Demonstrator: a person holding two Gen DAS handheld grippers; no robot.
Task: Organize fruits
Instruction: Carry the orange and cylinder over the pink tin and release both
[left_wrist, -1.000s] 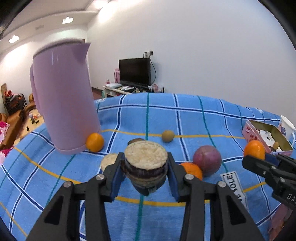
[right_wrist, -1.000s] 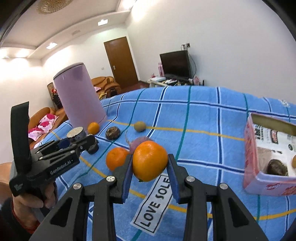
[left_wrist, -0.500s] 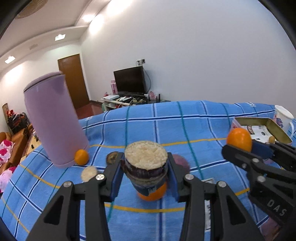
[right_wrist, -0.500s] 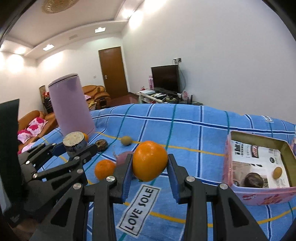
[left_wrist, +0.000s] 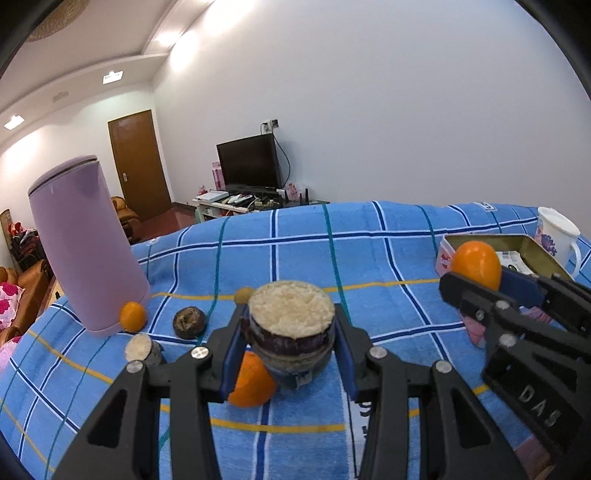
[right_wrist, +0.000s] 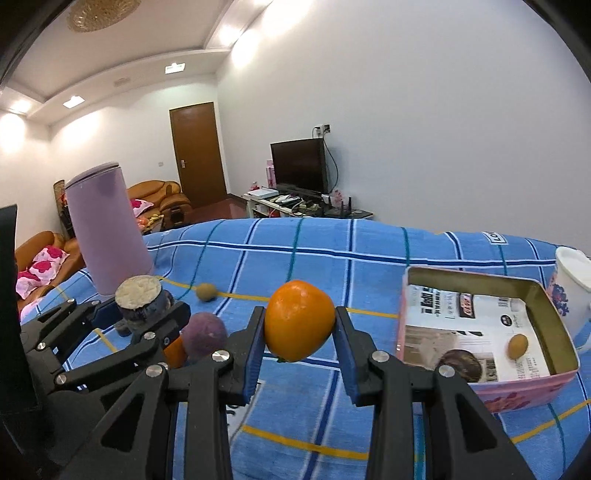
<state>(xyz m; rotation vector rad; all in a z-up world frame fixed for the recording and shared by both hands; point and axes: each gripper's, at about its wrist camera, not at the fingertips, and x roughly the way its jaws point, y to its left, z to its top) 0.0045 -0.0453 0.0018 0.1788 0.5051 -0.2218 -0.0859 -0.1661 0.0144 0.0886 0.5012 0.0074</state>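
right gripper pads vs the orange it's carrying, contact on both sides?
Touching. The right wrist view shows the orange pinched in the right gripper: both blue pads press its sides with no gap, and it hangs above the blue cloth.

Orange (right_wrist: 299, 320): whole, aloft left of tin (right_wrist: 561, 363).
Cut fruit (left_wrist: 291, 334): purple rind, pale face up, aloft further left of tin.

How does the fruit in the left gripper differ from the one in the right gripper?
The cut fruit in the left gripper is dark purple with a flat pale top face; the orange in the right gripper is whole, smooth and bright orange. The cut fruit is squat and cylindrical, the orange rounded. Both are clamped and held above the blue cloth.
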